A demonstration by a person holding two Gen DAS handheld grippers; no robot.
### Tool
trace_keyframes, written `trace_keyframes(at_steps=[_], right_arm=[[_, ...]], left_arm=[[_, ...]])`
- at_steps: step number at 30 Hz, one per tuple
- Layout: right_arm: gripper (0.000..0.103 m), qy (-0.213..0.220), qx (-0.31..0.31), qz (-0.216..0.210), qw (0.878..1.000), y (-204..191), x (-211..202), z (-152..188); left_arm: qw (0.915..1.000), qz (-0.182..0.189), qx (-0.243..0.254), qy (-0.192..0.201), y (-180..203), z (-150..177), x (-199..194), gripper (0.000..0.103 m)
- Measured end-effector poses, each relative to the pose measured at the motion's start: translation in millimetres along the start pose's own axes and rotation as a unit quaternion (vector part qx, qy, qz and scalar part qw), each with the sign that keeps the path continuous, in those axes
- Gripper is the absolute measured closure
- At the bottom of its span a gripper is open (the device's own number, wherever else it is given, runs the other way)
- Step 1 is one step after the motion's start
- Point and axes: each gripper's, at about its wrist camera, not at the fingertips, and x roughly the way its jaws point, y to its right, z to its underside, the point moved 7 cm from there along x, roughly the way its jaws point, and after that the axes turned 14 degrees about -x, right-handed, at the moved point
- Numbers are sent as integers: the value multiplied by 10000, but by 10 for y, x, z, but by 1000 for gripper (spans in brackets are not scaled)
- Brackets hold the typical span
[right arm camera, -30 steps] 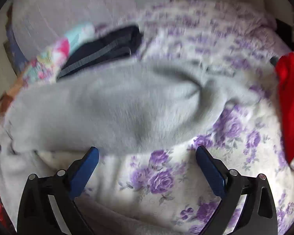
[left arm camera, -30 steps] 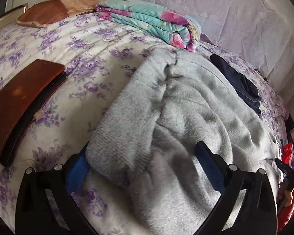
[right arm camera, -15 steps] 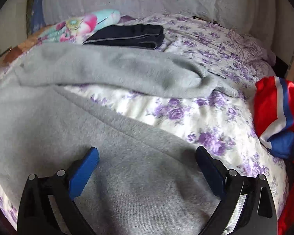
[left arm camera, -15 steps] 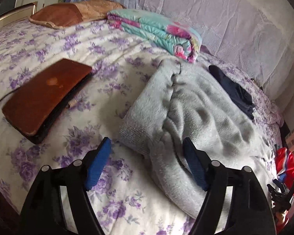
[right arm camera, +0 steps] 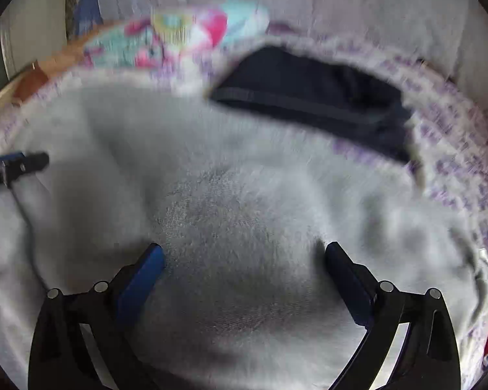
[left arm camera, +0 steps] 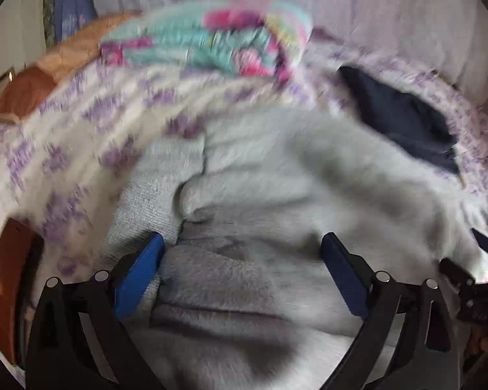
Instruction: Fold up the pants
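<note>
Grey pants (left arm camera: 276,195) lie rumpled mid-bed (left arm camera: 65,136), fold not finished, judging by bunched layers. Left gripper (left arm camera: 240,266) and right gripper (right arm camera: 244,269) both spread wide, holding nothing.

one grey pants (left arm camera: 276,195), one navy garment (left arm camera: 403,120), one blanket (left arm camera: 211,45)

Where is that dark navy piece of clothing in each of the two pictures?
Left wrist view: the navy garment lies upper right, past the far edge of the grey pants.
Right wrist view: the navy garment lies upper middle, just beyond the grey pants.
Shared landmark: the folded turquoise and pink floral blanket sits to its left in both.
</note>
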Motion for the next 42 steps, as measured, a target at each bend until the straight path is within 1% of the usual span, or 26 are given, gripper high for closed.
trace_keyframes(at_steps=[1,2,6,8,9,11,12,13,15,16,17,18,19,20,23,24,26,27,29,30,31,32,34,36,40,42], right_arm=[[3,291,243,-162,9992,51,-42,-12],[3,278,426,-358,9981,102,-29,22],[3,956,971,-967,9859,271,32,85],[3,1551,1329,-1179,9718,423,-57,50],[3,1794,1451,-1225,9653,503,-102,28],[3,2105,1469,-1260,9582,637,-155,-31],[3,2185,1364,-1315,9573,676,-140,-63],[3,2197,1200,-1369,9584,707,-118,-95],[3,2157,707,-1427,9634,763,-16,-145],[3,2096,369,-1467,9660,762,66,-173],[3,1986,0,-1458,9692,755,163,-205],[3,1830,-342,-1294,9740,763,278,-241],[3,1690,-623,-1114,9773,753,388,-308],[3,1576,-839,-986,9790,758,497,-355],[3,1299,-1257,-1140,9769,719,819,-537],[3,1198,-1401,-1142,9762,701,915,-593],[4,1033,-1786,-1064,9727,567,1059,-721],[11,937,-1984,-1126,9691,526,1180,-746],[21,704,-2222,-1274,9641,480,1322,-809],[36,586,-2224,-1533,9610,451,1373,-809],[54,518,-2089,-1928,9574,395,1247,-814],[59,500,-1910,-2032,9590,380,1195,-838],[94,667,-1835,-1828,9636,412,1013,-770],[96,994,-1736,-1625,9662,404,752,-747],[96,1565,-1837,-1150,9636,255,86,-554],[96,1789,-1888,-990,9605,149,-239,-394]], left_arm=[[10000,-5,-34,63,-27,-12,6,6],[9998,61,0,191,1,-41,-98,5],[9954,511,219,779,142,-208,-474,5],[9914,331,230,1249,96,-396,-569,5],[9905,299,188,1332,54,-505,-548,5],[9915,534,-132,1175,-79,-661,-424,5],[9908,800,-441,997,-171,-720,-346,5],[9853,1268,-838,784,-273,-746,-273,5],[9614,2259,-1523,389,-407,-733,-136,5],[9516,2507,-1768,161,-474,-718,-47,5],[9468,2583,-1919,-40,-505,-695,44,5],[9434,2652,-1975,-240,-508,-683,120,5],[9448,2646,-1912,-270,-466,-673,135,5],[9494,2601,-1746,-236,-412,-669,116,5],[9619,2410,-1275,-207,-261,-651,103,5],[9629,2392,-1235,-182,-255,-652,106,5],[9599,2495,-1268,-148,-266,-670,93,7],[9584,2540,-1299,-124,-280,-680,84,7],[9586,2520,-1326,-73,-308,-696,77,17],[9593,2489,-1330,-58,-328,-700,77,19],[9593,2486,-1340,-51,-335,-705,80,21],[9587,2499,-1360,-44,-344,-711,79,23],[9572,2533,-1399,-14,-377,-708,53,26],[9563,2564,-1405,64,-390,-711,14,31],[9537,2643,-1382,396,-432,-711,-156,46],[9488,2782,-1372,602,-450,-686,-308,47]])
